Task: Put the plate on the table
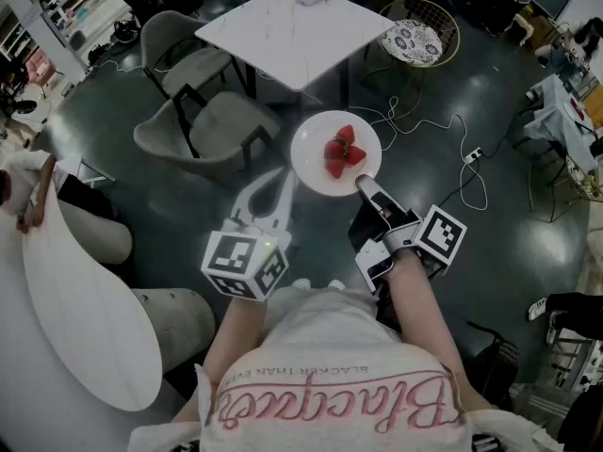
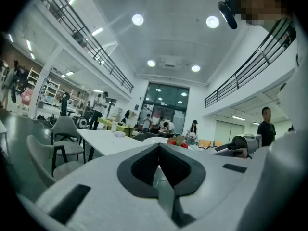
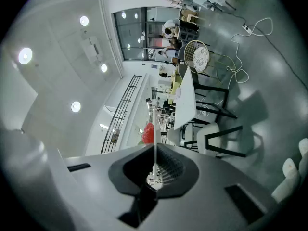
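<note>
At the far left of the head view lies a white oval table (image 1: 85,299), with two grey chairs (image 1: 203,125) further in. The left gripper (image 1: 283,179) comes next, its white jaws tapering to a point just beside the plate's near-left edge. Its own view settles what the head view leaves unsure: the dark pads (image 2: 144,165) meet at their tips with nothing between them, so the left gripper (image 2: 159,147) is clenched and empty.

The white square table (image 1: 297,26) stands ahead, and the left gripper view shows its top (image 2: 110,141) level with the jaws. The plate (image 1: 311,149) is not on it. It hangs over the dark floor short of the table, carrying strawberries (image 1: 343,151).

The right gripper (image 1: 361,184) grips the plate's near rim. From above the pinch is mostly covered, but the right gripper view shows the rim edge-on as a thin white line (image 3: 154,129) clamped between the ribbed pads, with one red strawberry (image 3: 148,134) beside it. That view is rolled sideways, so the table (image 3: 185,105) appears on edge. Pale cables (image 1: 452,149) trail across the floor to the right.
</note>
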